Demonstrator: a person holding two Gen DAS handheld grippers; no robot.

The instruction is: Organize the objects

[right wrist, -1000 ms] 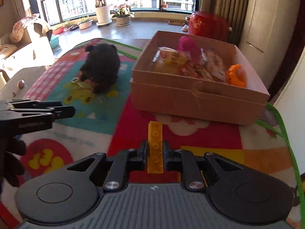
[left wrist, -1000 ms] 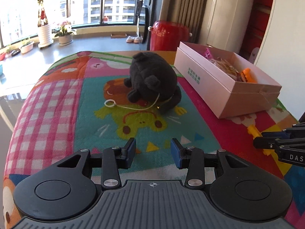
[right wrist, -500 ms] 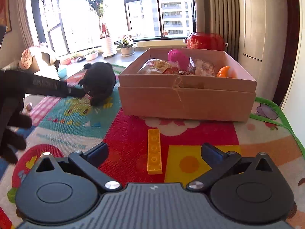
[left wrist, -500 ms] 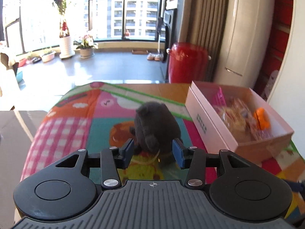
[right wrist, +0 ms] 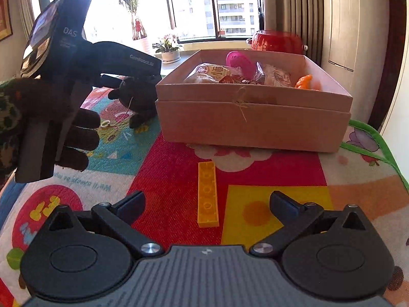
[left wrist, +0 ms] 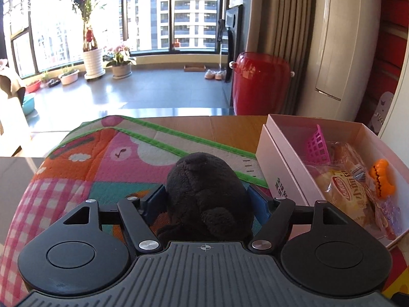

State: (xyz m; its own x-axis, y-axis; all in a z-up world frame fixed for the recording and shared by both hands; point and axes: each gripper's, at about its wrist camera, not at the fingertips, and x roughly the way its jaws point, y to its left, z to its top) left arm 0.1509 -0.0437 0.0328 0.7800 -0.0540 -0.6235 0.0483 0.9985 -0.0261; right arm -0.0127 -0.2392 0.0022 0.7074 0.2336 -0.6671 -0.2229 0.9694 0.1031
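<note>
A black plush toy [left wrist: 204, 184] lies on the colourful mat, just left of the pink box [left wrist: 278, 161]. My left gripper [left wrist: 207, 197] straddles it. Its jaws are opening, with a blue pad on each side of the plush and no visible squeeze. In the right wrist view the same gripper [right wrist: 148, 78] reaches over the plush [right wrist: 139, 97], held by a gloved hand [right wrist: 76, 133]. My right gripper [right wrist: 207, 199] stands wide open. A yellow brick [right wrist: 207, 192] lies loose on the mat between its fingers, in front of the box [right wrist: 253, 125].
The box holds snack packets [left wrist: 345, 186], a pink scoop [left wrist: 317, 145] and an orange toy [left wrist: 381, 179]. The play mat [left wrist: 76, 179] covers the table, with bare wood [left wrist: 230, 125] at the far edge. A red drum [left wrist: 260, 84] stands on the floor beyond.
My left gripper moved forward to the plush and its jaws widened around it. My right gripper opened wide and let go of the yellow brick, which now lies on the mat.
</note>
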